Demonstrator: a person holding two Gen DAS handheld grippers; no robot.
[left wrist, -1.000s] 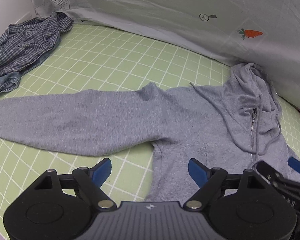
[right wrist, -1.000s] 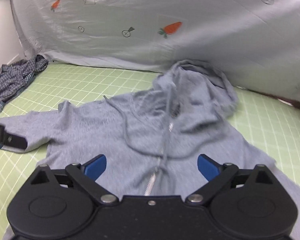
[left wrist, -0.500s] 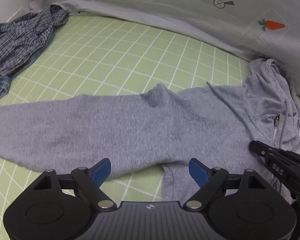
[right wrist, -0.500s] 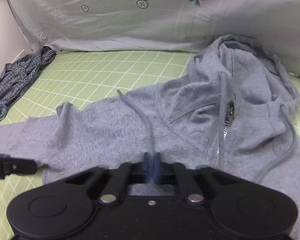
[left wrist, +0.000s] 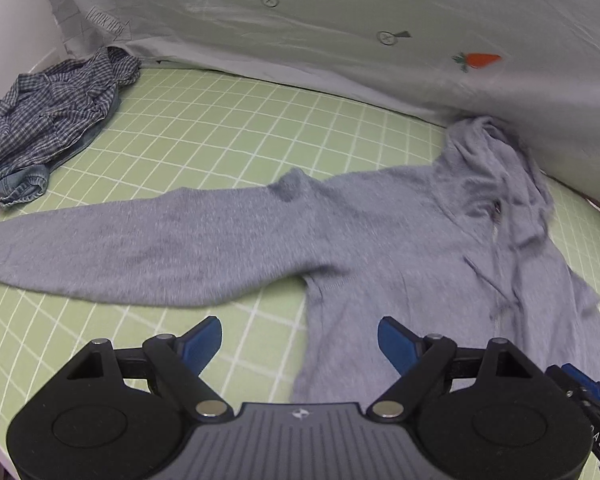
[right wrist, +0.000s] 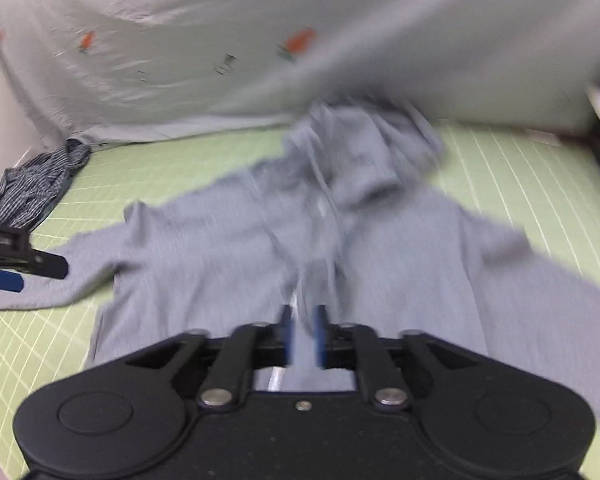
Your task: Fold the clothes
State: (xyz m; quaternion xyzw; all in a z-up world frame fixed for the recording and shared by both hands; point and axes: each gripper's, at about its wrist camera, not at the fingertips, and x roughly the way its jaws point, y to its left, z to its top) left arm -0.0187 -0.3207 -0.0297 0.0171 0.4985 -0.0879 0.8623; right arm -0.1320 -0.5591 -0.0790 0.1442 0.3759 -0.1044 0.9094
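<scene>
Across the green gridded mat (left wrist: 228, 128) the grey hoodie (left wrist: 380, 248) lies front-up, one sleeve stretched out, hood against the sheet backdrop (left wrist: 340, 20). Right tongs (right wrist: 303, 336): jaws narrow but opening, fabric near the zip between them; whether the pads still press is blurred. Left tongs (left wrist: 300, 340): spread, empty, over the hem. Risk: cloth snagging the parting pads would rumple the smoothed front. Checked garments (left wrist: 48, 132) lie well apart.

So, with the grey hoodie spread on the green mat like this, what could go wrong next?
1. The right tool is opening with hoodie fabric between its pads; the front near the zipper may slip free.
2. The hood lies bunched against the white sheet, so a fold may trap wrinkles.
3. The long sleeve may drag toward the checked shirt.
</scene>
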